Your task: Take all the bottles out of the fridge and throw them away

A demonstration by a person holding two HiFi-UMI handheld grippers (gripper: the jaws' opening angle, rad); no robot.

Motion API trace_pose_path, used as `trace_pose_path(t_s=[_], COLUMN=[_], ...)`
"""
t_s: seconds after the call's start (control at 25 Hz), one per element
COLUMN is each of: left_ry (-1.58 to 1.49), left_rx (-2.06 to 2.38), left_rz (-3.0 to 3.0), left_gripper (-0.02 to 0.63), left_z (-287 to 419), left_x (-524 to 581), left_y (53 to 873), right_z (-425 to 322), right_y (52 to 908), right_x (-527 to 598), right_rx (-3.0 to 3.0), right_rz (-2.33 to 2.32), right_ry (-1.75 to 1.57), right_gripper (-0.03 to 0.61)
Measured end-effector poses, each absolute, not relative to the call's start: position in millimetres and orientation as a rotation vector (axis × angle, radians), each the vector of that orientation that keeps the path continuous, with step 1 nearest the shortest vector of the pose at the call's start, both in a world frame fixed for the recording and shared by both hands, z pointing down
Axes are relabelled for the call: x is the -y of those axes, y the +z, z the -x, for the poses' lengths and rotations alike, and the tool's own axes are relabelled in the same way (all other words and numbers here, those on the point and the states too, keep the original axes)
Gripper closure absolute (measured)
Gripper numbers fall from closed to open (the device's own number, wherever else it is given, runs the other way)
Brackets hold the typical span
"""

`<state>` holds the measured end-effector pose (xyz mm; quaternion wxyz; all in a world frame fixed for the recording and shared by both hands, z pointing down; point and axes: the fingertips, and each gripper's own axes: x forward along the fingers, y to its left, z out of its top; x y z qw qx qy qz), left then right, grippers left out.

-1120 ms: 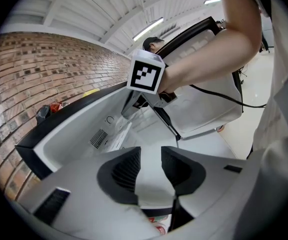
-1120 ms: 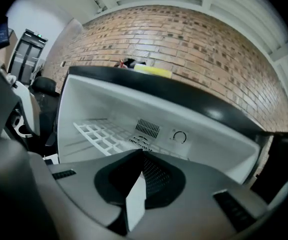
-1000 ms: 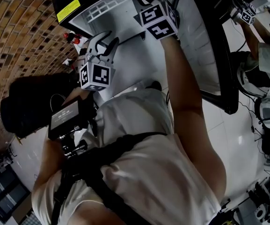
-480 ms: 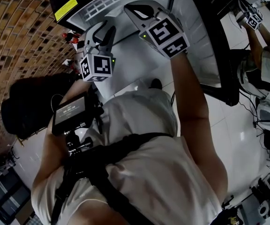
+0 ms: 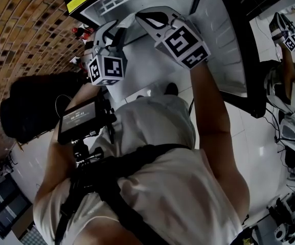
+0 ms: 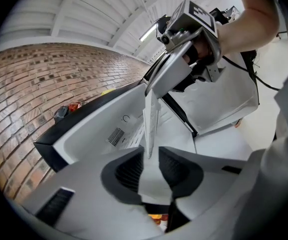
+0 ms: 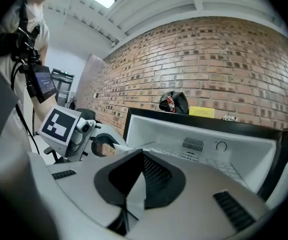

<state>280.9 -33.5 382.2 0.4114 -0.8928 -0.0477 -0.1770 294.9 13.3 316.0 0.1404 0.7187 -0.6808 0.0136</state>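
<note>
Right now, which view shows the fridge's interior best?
The right gripper view: the fridge faces it, vent and dial clear. The left gripper view shows it slantwise; the head view crops it at the frame's top.

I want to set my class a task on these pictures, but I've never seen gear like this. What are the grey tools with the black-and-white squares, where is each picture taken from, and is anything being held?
There is no robot here. A person wears a camera on the head and holds a tool with a two-jaw claw in each hand. The head view looks down over the person's chest and arms at the left claw and the right claw. The patterned cubes are part of the tools. The other two views come from a camera riding on each tool, looking along its jaws. Both tools point at an open fridge that stands against a brick wall. The left claw's jaws stand apart and the right claw's are shut. Neither holds anything. A dark object with some red on it sits on top of the fridge. I cannot tell what it is.
</note>
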Motion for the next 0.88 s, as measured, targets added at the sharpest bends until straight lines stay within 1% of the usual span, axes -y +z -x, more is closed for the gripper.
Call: trace_pose_path(t_s=[0.04,0.08,0.24,0.48,0.56,0.6,0.76,0.88], left_ry=[-0.444,-0.442,-0.454,-0.487,-0.509,-0.522,-0.573,-0.606], left_rx=[0.120,0.120,0.112,0.074,0.052,0.037,-0.015,-0.070], left_rz=[2.247,2.252,2.272,2.303,2.312,2.320,2.346,2.388], left_gripper=[0.574,0.595,0.597,0.597,0.597,0.598,0.598,0.598], left_z=[-278.9,-277.0,-268.9,-242.9,-232.0,-227.0,-206.6,-183.8], left_x=[34.0,34.1,34.2,44.5,51.4,54.8,69.6,84.8], left_y=[382.3,381.8,379.3,381.1,385.4,386.8,394.6,399.4], right_z=[-294.1,-293.4,-288.0,-272.1,-266.8,-265.5,-268.1,-256.4], right_y=[315.3,315.0,317.0,314.8,315.3,316.9,342.5,364.7], right_x=[-12.6,-11.9,-9.7,-4.1,-2.5,-1.6,8.1,23.0], right_rx=[1.976,1.983,2.005,2.029,2.074,2.090,2.087,2.120], right_rz=[-2.078,-2.077,-2.062,-2.061,-2.061,-2.061,-2.044,-1.995], right_ry=[0.041,0.042,0.045,-0.010,0.002,0.011,0.101,0.180], right_gripper=[0.577,0.577,0.575,0.554,0.510,0.504,0.504,0.505])
